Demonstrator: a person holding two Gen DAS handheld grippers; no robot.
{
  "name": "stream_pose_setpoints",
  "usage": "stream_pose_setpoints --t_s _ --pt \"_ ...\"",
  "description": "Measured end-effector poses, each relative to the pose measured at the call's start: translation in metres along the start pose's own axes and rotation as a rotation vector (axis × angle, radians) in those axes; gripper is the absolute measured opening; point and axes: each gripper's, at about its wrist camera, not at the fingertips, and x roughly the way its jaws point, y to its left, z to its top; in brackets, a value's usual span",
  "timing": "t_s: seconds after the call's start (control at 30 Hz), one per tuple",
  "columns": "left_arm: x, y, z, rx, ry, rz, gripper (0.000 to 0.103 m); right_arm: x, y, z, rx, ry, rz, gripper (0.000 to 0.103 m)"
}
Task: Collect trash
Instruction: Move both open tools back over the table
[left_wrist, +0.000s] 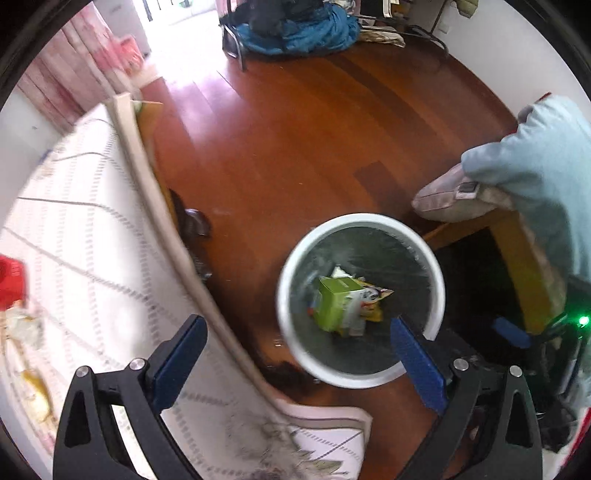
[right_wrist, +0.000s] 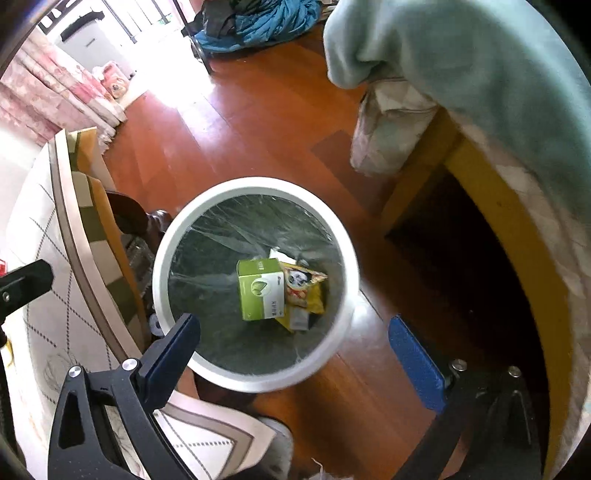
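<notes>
A white round bin (left_wrist: 291, 258) (right_wrist: 162, 236) with a clear liner stands on the wooden floor. At its bottom lie a green box (left_wrist: 334, 302) (right_wrist: 258, 291) and a yellow snack packet (left_wrist: 373, 299) (right_wrist: 308, 291). My left gripper (left_wrist: 295, 325) points down, open and empty, with one finger over the table edge and the other over the bin's rim. My right gripper (right_wrist: 291, 321) hangs open and empty above the bin's near rim. On the table at the far left lie a red item (left_wrist: 9, 280), crumpled paper (left_wrist: 22, 325) and a yellowish scrap (left_wrist: 35, 384).
A table with a white quilted cover (left_wrist: 85, 229) (right_wrist: 40, 317) borders the bin on the left. A bed with a yellow wooden frame (right_wrist: 491, 206) and pale blue blanket (left_wrist: 535, 158) (right_wrist: 461, 48) is on the right. Blue cloth (left_wrist: 306, 29) is piled on a chair at the back.
</notes>
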Motion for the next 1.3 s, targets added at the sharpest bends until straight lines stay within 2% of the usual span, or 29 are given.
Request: stream_pose_setpoints --t_s 0.2,0.47,0.93,1.1,1.3 --pt "-0.02 0.0 -0.019 0.014 -0.011 0.046 0.101 -0.029 0.007 -0.017 -0.022 -0.006 -0.035 0.103" --pt "-0.056 -0.002 -0.033 0.011 -0.052 0.056 0.101 -0.082 0.012 -0.029 -0.032 -0.058 -0.031 0.103" --pt "-0.154 -0.005 -0.073 0.005 -0.218 0.045 0.101 -0.207 0.029 -0.06 -0.062 -0.221 -0.007 0.103" --pt "-0.189 0.013 -0.088 -0.029 -0.291 0.039 0.101 -0.248 0.041 -0.071 -0.066 -0.275 0.018 0.103" --pt "-0.221 0.048 -0.105 -0.086 -0.376 0.075 0.101 -0.285 0.072 -0.082 -0.093 -0.332 0.056 0.103"
